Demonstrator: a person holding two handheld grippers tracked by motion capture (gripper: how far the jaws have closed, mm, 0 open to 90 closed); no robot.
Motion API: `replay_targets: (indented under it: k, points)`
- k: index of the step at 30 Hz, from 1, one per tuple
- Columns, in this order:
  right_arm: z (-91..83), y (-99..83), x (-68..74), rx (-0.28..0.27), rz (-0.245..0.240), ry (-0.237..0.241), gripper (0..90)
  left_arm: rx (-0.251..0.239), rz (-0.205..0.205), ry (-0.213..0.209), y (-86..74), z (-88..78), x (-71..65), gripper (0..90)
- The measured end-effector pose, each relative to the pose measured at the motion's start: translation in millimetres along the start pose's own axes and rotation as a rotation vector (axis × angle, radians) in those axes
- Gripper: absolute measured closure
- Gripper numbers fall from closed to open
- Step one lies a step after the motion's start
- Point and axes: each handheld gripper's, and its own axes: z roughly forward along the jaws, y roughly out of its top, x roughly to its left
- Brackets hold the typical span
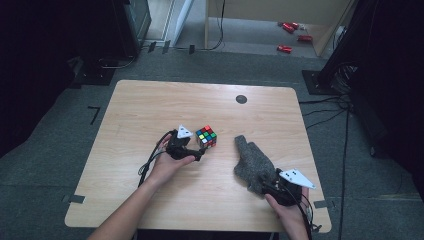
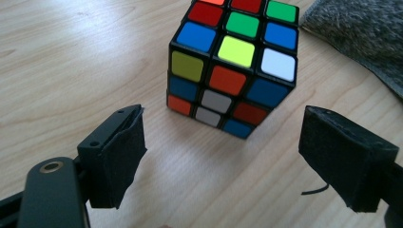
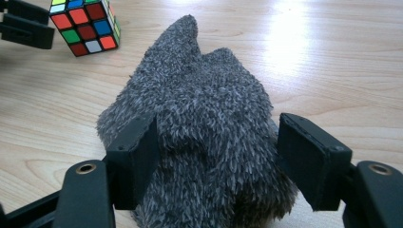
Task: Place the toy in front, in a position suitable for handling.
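Note:
A scrambled colour cube [image 1: 206, 136] stands on the wooden table [image 1: 150, 105] near its middle. My left gripper [image 1: 201, 149] lies just in front of it, and in the left gripper view the jaws [image 2: 223, 142] are spread wide, with the cube [image 2: 233, 66] a little beyond their tips and untouched. A fuzzy grey mitten [image 1: 253, 162] lies flat to the right of the cube. My right gripper [image 1: 268, 184] is at its near end. In the right gripper view the open jaws [image 3: 216, 126] straddle the mitten [image 3: 204, 133], the left pad brushing the fur and the right pad just clear of it.
A small black disc [image 1: 241, 99] is set in the table toward the far edge. Cables trail from both grippers over the near edge. On the floor beyond the table lie red objects [image 1: 290, 30], and dark equipment stands at both sides.

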Motion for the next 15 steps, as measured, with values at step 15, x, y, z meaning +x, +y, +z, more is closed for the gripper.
replay_targets:
  k: [15]
  points:
    - [-1.1,-1.7,-2.8,0.006,0.003,0.009,30.1,0.029,0.033,0.028,13.9,30.3,-1.1,16.8]
